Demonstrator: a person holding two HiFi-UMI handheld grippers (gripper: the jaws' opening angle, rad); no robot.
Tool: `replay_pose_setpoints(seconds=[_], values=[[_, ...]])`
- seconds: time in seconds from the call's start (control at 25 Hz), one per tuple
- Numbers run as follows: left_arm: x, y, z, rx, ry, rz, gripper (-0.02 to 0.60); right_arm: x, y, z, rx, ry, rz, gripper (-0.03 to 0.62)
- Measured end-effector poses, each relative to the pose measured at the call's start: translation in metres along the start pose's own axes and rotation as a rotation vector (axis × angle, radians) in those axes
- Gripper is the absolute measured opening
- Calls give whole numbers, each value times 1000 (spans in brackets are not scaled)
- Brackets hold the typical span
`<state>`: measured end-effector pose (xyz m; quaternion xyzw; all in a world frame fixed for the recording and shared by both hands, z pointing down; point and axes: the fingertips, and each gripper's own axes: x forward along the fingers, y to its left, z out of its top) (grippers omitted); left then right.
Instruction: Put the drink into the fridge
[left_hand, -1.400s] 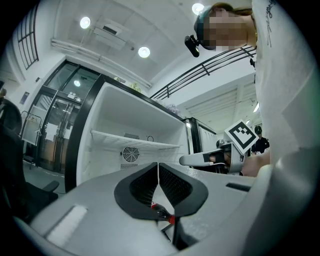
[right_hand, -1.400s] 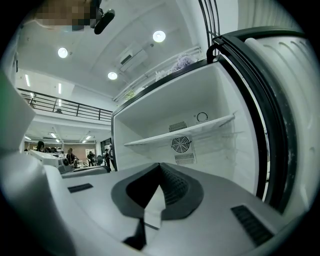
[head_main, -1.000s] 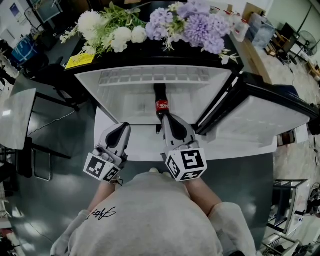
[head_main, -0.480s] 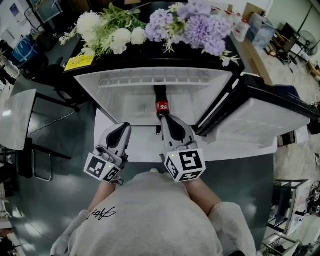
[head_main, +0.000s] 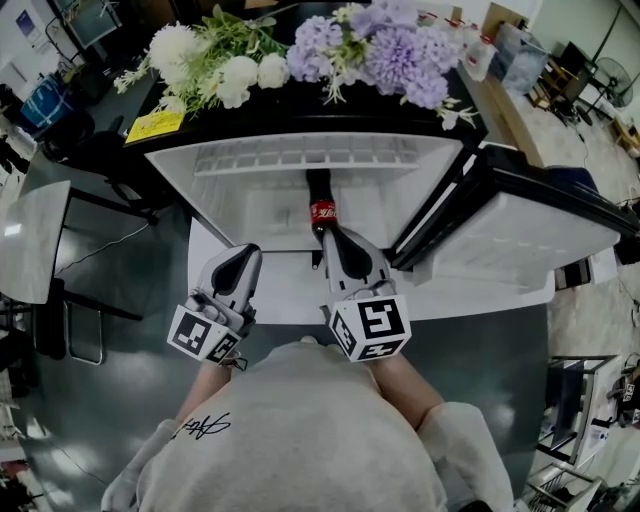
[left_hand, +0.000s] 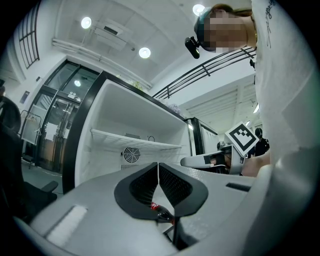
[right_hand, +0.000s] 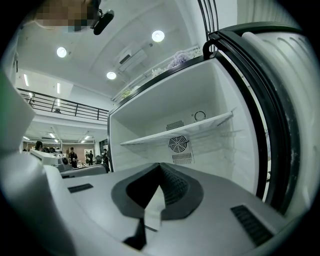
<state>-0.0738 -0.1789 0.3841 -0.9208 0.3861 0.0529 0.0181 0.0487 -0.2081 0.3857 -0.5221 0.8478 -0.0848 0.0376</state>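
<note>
Left gripper (head_main: 238, 262): smooth grey shell, ribbed black pads (left_hand: 172, 186) pressed together — nothing between them.
Drink (head_main: 320, 203): dark round bottle with a red label, inside the white fridge (head_main: 240, 205) (its door (head_main: 520, 230) is wide open), just ahead of the right gripper's tips.
Right gripper (head_main: 337, 240): same build — jaws closed and empty.

Seen from above, the person's left forearm (head_main: 203, 385) and right forearm (head_main: 408, 378) extend forward side by side. The left tool (head_main: 245, 252) points roughly level, jaws together and empty. The right tool (head_main: 333, 234), slightly farther forward, is likewise closed on nothing.
</note>
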Motion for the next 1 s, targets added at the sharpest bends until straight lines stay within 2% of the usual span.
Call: replay_pose_setpoints(seconds=[1.0], values=[[-1,0,1,-2,0,6,12,-1,-2,-1,6,4,-13,8]])
